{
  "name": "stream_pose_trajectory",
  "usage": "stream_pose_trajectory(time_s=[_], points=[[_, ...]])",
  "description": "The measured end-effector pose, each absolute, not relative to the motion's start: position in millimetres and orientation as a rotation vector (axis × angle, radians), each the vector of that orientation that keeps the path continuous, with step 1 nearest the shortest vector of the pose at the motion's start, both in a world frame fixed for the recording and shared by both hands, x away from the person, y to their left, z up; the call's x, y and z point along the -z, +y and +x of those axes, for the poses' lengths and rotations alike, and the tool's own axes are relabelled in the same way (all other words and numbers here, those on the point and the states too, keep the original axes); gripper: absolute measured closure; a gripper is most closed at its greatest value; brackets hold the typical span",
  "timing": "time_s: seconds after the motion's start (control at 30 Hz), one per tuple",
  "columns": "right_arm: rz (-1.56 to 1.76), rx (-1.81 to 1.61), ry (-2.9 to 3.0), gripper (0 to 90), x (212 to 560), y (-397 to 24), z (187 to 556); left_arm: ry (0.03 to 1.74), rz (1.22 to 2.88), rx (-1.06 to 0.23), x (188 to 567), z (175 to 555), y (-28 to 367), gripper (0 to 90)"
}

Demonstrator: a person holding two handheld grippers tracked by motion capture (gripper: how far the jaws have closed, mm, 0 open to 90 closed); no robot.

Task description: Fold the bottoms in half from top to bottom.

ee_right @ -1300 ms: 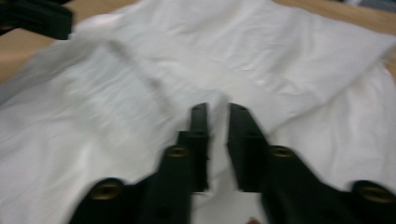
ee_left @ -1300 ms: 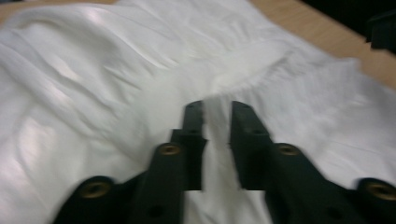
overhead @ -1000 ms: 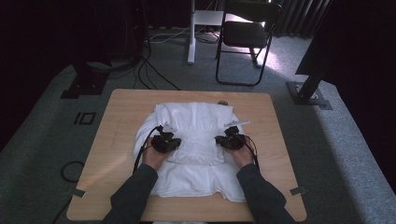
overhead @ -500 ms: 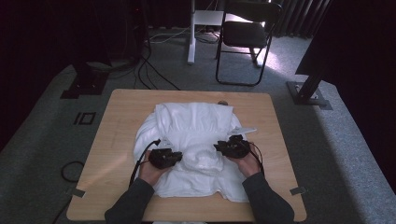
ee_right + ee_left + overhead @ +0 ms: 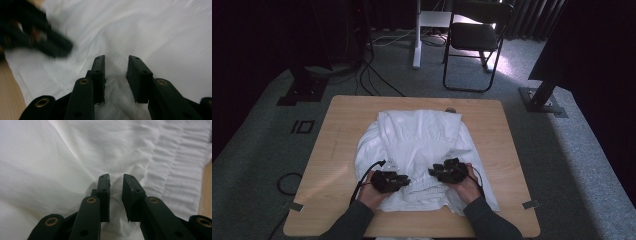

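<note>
No legible text, seemingly.

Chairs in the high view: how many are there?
1. A black folding chair stands on the grey carpet beyond the far edge of the wooden table, right of a white post. The dark background could hide others.

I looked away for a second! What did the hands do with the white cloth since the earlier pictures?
Both hands came back toward the near table edge and closer together. The left gripper and right gripper have just been opening their jaws, letting go; the white garment lies slack between them, and its near part looks more bunched. The table and chair stayed put.
</note>
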State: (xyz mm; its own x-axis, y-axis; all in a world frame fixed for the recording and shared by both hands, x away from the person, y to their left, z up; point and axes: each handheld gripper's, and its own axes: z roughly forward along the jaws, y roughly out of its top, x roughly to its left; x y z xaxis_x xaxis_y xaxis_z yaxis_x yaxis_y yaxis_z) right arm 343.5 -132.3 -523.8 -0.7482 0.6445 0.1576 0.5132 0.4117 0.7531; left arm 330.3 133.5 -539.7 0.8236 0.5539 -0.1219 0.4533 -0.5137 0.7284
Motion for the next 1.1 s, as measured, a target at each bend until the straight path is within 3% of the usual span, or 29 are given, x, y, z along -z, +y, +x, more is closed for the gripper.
stream_pose_trajectory(time_s=[0.17,0.4,0.5,0.63,0.83,1.1], points=[[1.023,-1.14,2.552,70.1,551.0,-126.0,329.0,0.77,2.168,-0.249,528.3,338.5,136.9,69.6],[0.98,-1.087,2.62,69.7,546.3,-123.9,329.5,0.866,2.09,-0.421,507.3,378.6,142.6,63.5],[0.956,-1.117,2.587,59.3,539.1,-127.6,332.4,0.911,2.08,-0.501,499.5,396.0,146.3,58.5],[1.044,-1.169,2.424,51.6,521.3,-144.6,355.5,0.98,2.055,-0.555,496.2,414.0,153.2,55.8],[1.191,-1.137,2.238,49.7,506.9,-162.3,415.2,1.088,2.064,-0.572,516.7,444.1,160.0,55.3],[1.337,-1.017,2.225,50.7,539.0,-158.6,470.0,1.141,2.072,-0.518,542.7,456.1,162.2,55.5]])
